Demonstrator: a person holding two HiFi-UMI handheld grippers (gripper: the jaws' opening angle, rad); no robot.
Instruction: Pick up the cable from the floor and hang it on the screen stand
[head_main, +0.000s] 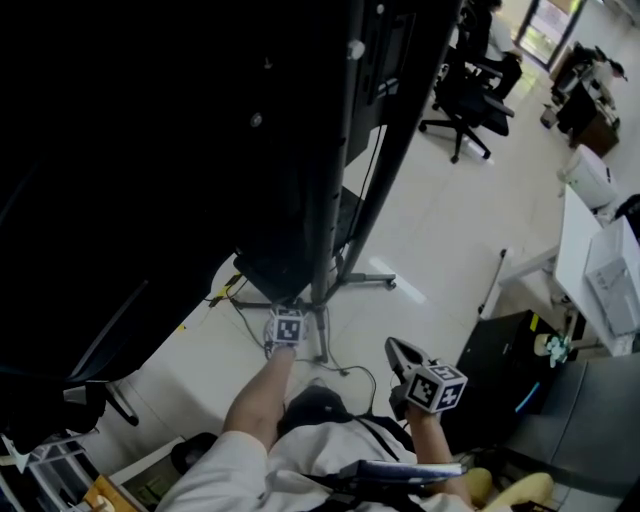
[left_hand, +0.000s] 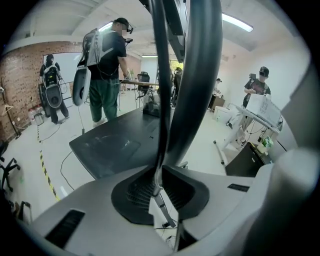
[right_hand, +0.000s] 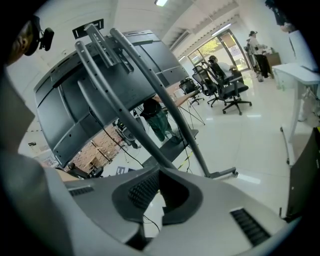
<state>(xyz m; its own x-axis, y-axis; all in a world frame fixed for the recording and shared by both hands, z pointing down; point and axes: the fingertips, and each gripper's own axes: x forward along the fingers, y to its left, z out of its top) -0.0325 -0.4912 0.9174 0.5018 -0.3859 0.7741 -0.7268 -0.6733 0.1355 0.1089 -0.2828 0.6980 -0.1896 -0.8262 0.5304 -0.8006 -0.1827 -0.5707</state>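
The black screen stands on a dark metal stand with a wheeled base. My left gripper reaches low beside the stand's post. In the left gripper view a thin dark cable runs down in front of the thick post and passes between the pads of the left gripper, which press on it. A slack length of cable lies on the floor near the base. My right gripper hangs apart to the right, shut and empty; the right gripper view shows its jaws together.
The stand's flat black base plate lies just behind the post. Office chairs stand at the back, white desks at the right, a black box near my right side. Other people stand farther off.
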